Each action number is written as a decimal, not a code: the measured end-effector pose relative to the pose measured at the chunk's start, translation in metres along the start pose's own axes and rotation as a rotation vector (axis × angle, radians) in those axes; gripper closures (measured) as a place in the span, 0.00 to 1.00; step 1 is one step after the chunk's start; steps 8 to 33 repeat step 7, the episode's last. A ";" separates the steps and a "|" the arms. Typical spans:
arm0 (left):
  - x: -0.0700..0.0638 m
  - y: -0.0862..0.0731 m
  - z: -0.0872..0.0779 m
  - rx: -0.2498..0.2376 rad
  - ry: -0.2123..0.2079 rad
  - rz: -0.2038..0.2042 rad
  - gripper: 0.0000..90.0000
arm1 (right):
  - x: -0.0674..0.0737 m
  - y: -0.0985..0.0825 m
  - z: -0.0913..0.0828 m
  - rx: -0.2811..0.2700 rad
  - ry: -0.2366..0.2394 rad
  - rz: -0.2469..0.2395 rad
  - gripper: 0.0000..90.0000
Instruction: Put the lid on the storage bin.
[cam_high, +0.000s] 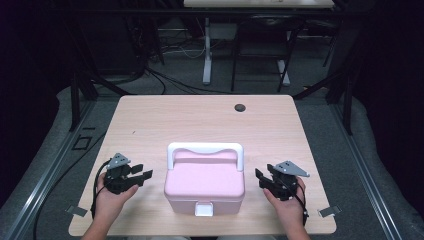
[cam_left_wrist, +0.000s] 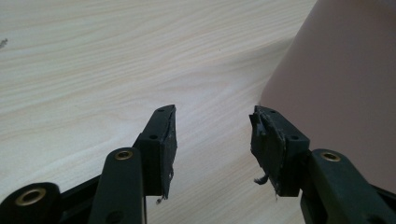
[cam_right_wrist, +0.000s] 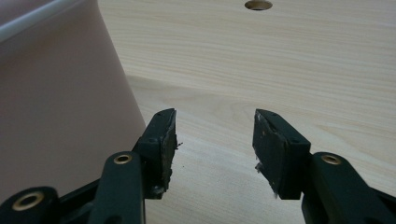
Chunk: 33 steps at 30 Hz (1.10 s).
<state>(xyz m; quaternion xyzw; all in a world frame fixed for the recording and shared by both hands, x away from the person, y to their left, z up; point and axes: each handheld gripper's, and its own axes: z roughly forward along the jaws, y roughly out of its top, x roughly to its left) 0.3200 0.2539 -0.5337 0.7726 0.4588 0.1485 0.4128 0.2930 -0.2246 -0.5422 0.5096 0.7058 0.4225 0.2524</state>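
Two released grippers, left (cam_high: 142, 173) and right (cam_high: 261, 176), flanking pink box (cam_high: 205, 182) on table (cam_high: 200, 120).

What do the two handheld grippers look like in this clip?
Both the left gripper and the right gripper are black, each topped by a grey three-cornered plate and trailing a black cable. The gripper views show brass-coloured pivot rivets and worn, frayed black pads. No sleeves are visible on the forearms.
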 end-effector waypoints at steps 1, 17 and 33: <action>-0.001 0.000 0.001 0.001 0.001 0.000 0.56 | 0.000 0.000 0.001 -0.007 0.002 -0.001 0.54; 0.001 -0.003 0.007 0.009 0.012 0.016 0.52 | -0.005 -0.003 0.003 0.006 -0.012 0.005 0.53; 0.001 -0.003 0.007 0.009 0.012 0.016 0.52 | -0.005 -0.003 0.003 0.006 -0.012 0.005 0.53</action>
